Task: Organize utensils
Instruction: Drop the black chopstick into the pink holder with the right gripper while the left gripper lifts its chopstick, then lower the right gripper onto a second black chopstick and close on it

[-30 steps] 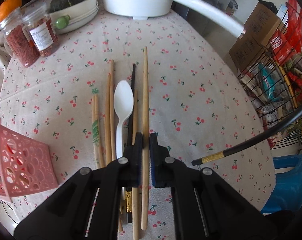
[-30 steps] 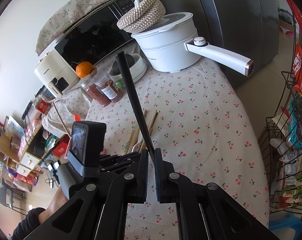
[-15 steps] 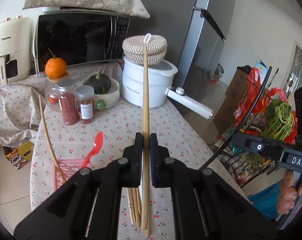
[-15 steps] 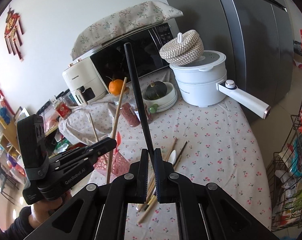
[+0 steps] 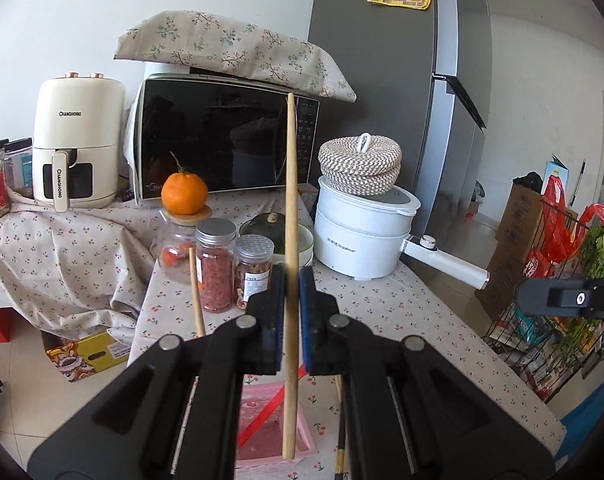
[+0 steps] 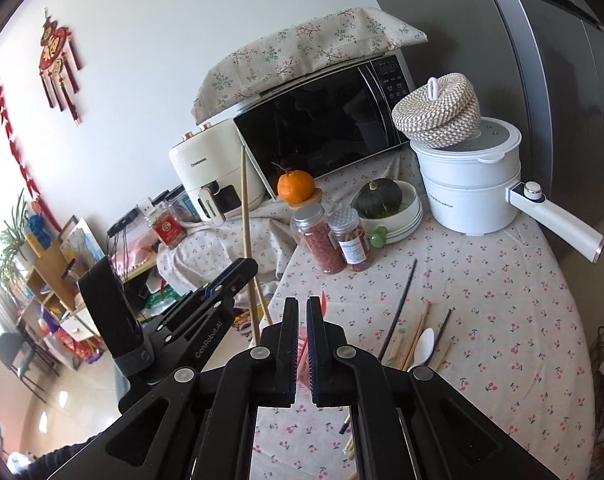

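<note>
My left gripper (image 5: 292,280) is shut on a long wooden chopstick (image 5: 290,180) that stands upright, its lower end over the pink basket (image 5: 270,432). A second wooden chopstick (image 5: 196,292) and a red spoon (image 5: 262,416) lean in that basket. In the right wrist view the left gripper (image 6: 248,268) holds its chopstick (image 6: 244,208) to the left of my right gripper (image 6: 302,320), which is shut with nothing visible between its jaws. A white spoon (image 6: 424,346), wooden chopsticks (image 6: 414,332) and a black chopstick (image 6: 402,304) lie on the cherry-print tablecloth.
Two spice jars (image 6: 334,236), a bowl with a squash (image 6: 386,204) and a white pot with a long handle (image 6: 470,188) stand at the table's far side. A microwave (image 5: 222,140) and an air fryer (image 5: 78,148) are behind. A wire rack (image 5: 562,320) stands right of the table.
Both grippers rose and tilted up from the table. The left lifted the wooden chopstick upright over the pink basket. The black chopstick no longer stands in the right gripper's jaws.
</note>
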### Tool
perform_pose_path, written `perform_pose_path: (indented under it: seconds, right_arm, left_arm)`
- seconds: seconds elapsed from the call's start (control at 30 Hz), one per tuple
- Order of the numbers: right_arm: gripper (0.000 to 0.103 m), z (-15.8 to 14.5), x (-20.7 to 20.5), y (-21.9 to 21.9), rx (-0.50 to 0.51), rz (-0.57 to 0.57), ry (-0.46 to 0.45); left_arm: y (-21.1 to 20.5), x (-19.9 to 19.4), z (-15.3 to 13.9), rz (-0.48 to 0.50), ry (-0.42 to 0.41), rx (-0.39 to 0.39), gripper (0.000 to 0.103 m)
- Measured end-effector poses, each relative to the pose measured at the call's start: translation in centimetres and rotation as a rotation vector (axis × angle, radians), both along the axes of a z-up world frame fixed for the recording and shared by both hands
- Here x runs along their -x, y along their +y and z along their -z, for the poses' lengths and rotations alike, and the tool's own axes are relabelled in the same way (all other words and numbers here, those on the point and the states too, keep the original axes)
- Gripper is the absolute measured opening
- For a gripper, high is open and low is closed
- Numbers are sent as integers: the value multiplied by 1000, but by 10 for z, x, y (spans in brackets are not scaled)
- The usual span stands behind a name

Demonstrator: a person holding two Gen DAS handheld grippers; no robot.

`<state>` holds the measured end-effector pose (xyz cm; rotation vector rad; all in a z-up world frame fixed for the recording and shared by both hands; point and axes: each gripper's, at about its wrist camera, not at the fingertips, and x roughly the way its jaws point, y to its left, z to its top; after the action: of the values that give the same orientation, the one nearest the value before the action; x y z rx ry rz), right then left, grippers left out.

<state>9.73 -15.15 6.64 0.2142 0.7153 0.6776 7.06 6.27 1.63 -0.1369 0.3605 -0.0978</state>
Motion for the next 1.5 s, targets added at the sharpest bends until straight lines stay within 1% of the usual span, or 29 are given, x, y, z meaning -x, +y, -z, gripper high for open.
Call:
perform_pose_path:
  seconds: [0.07,0.1,0.13,0.17,0.2,0.27,0.37,0.57,0.67,0.8,0.93,1.03,1.07,1.23,1.3,1.4,1.47,1.5]
  right_arm:
    - [6,9,-8,3,18,0,28]
    - [8,16,-14,4,30,10,51]
    - [15,25,-22,3,39,24,84]
    - [20,35,-32,1,47,38,125]
    - [27,45,-43,0,54,46,171]
    - [28,65,-62,-1,68,59,242]
    - [28,91,-87,8,77,46,328]
    - [28,145,-130,51,134,-16,413]
    - [28,172,-152,64,156,-20,399]
    - [28,195,-168,78,183,-77,295]
    - [28,214,-178,88,175,-109,260]
    - [28,226,-179,98,207,-118,243]
    - [28,224,-177,99,204,-115,216]
    - [28,225,-177,108,236,-108,184]
    - [28,224,-175,111,268,-117,170]
    - [28,221,-172,114,313,-132,175]
    - [27,221,-169,118,363,-147,166]
    - [25,220,-168,120,395,-153,165]
  left_arm:
    - [4,2,-2,18,15,35,8]
    - [5,4,-2,27,22,52,8]
    - [6,7,-3,37,28,63,8]
    - [6,10,-4,49,34,70,8]
    - [6,13,-5,57,37,74,8]
    - [9,17,-6,66,44,85,8]
    - [19,23,-6,61,57,103,8]
    - [40,29,-7,43,70,159,8]
    - [45,32,-9,45,68,165,8]
    - [53,33,-9,43,66,182,8]
    - [56,31,-6,39,71,194,8]
    - [56,28,-5,35,71,198,8]
    - [55,28,-4,36,70,197,8]
    - [50,26,-4,33,55,181,8]
    - [49,24,-4,27,56,177,8]
    - [48,21,-2,19,57,181,8]
    - [48,21,-2,18,55,182,8]
    - [48,21,-2,19,55,180,8]
